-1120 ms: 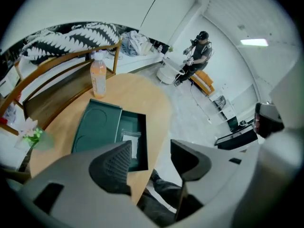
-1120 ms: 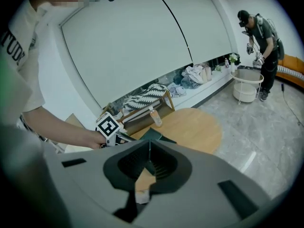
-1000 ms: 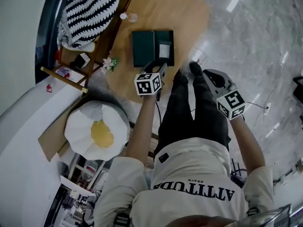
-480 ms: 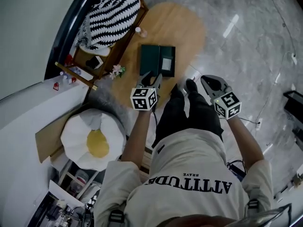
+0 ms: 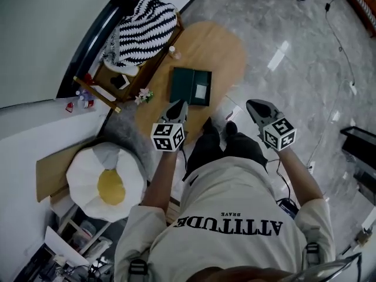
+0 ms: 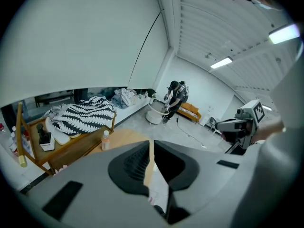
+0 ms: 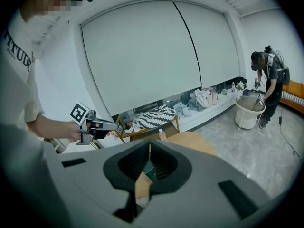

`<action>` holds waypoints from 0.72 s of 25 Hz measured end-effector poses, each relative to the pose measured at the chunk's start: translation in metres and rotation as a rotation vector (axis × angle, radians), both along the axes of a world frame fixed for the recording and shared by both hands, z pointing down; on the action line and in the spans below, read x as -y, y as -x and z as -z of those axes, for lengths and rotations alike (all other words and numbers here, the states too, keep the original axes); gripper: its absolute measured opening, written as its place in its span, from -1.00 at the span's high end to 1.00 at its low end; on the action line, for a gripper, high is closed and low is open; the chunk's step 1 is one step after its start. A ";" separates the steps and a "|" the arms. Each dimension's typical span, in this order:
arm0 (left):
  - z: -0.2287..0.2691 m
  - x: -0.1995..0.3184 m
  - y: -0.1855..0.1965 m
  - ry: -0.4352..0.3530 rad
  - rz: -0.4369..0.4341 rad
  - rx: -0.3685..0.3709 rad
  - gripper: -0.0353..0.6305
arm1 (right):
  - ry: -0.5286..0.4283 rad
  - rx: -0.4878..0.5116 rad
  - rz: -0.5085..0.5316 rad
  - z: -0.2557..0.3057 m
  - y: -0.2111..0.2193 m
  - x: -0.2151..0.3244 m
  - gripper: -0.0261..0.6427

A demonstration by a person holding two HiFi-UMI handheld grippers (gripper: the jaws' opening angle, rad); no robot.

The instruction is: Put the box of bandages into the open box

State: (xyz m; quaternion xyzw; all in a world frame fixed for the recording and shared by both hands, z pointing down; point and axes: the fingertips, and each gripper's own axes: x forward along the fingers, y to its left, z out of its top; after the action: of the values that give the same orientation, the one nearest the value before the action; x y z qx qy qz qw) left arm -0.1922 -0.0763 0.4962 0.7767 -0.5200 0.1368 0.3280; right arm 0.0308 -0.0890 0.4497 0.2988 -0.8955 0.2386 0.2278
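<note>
An open dark green box [image 5: 191, 87] lies flat on a round wooden table [image 5: 217, 46]. A pale rectangle sits in its right half; whether that is the box of bandages I cannot tell. My left gripper [image 5: 179, 104] hovers just short of the green box's near edge. Its jaws are closing to a thin slit with nothing between them [image 6: 151, 144]. My right gripper [image 5: 254, 104] is held off the table to the right, over the floor. Its jaws are shut and empty [image 7: 149, 144]. A sliver of the green box [image 7: 149, 171] shows below its jaw tips.
A wooden rack with a striped blanket [image 5: 141, 31] stands beyond the table, and a small bottle [image 5: 174, 53] is by the table's edge. A white round cushion [image 5: 106, 181] lies at the left. Far across the room a person [image 7: 268, 80] bends over a white tub [image 7: 249, 110]. Cables trail over the marble floor.
Both grippers have drawn back from the green box toward the person's body. The head view now takes in more of the floor.
</note>
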 end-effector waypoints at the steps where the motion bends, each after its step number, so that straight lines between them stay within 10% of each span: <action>1: 0.006 -0.002 -0.001 -0.010 0.008 -0.001 0.76 | -0.008 0.004 0.000 0.005 -0.003 0.001 0.85; 18: 0.079 -0.103 -0.077 -0.127 0.172 -0.006 0.83 | -0.090 0.070 0.132 0.050 -0.088 -0.071 0.85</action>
State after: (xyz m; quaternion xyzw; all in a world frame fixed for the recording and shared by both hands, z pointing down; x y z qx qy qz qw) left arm -0.1148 0.0269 0.4173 0.7489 -0.5913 0.0726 0.2902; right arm 0.1185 -0.0178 0.3993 0.2404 -0.9305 0.1929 0.1978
